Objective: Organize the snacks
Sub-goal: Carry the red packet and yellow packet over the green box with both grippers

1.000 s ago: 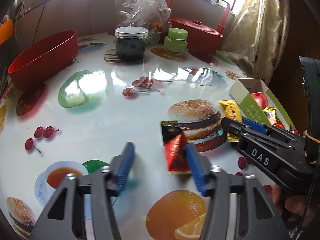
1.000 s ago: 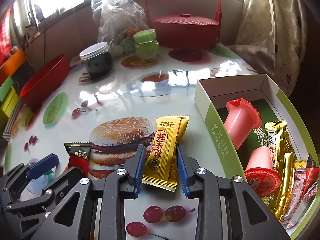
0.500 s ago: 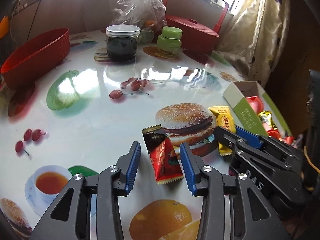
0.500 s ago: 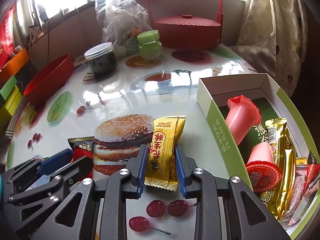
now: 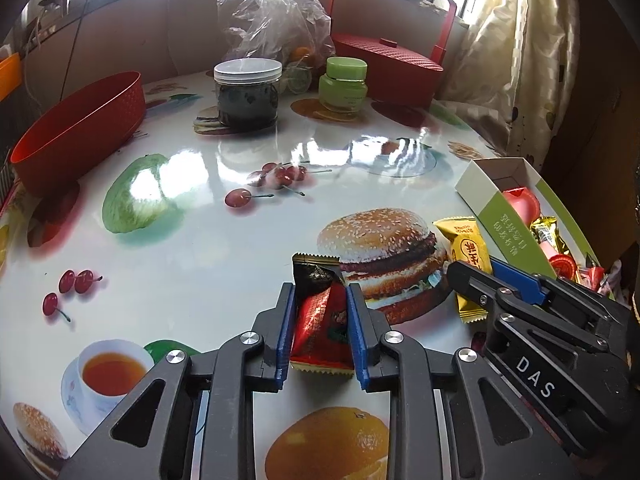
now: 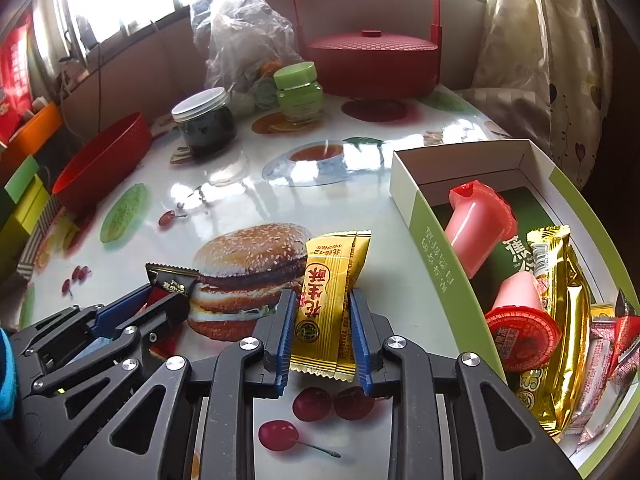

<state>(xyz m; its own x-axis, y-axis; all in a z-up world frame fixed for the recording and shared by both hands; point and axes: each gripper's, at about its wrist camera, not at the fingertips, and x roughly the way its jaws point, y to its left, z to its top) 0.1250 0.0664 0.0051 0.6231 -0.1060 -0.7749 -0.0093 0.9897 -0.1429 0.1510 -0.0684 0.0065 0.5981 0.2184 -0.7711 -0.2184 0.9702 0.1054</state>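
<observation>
Since a moment ago, both sets of jaws have been closing: my left hand-held gripper (image 5: 321,300) now pinches the red packet (image 5: 322,320), which bows up between the blue pads, its dark top end poking out ahead of the tips. Beside it, my right hand-held gripper (image 6: 323,307) squeezes the yellow packet (image 6: 329,300) at its lower half, the upper half lying forward on the surface (image 5: 200,240). Just right of that packet sits the open box (image 6: 440,264), already holding pink jelly cups (image 6: 476,226) and a gold bar (image 6: 564,320).
</observation>
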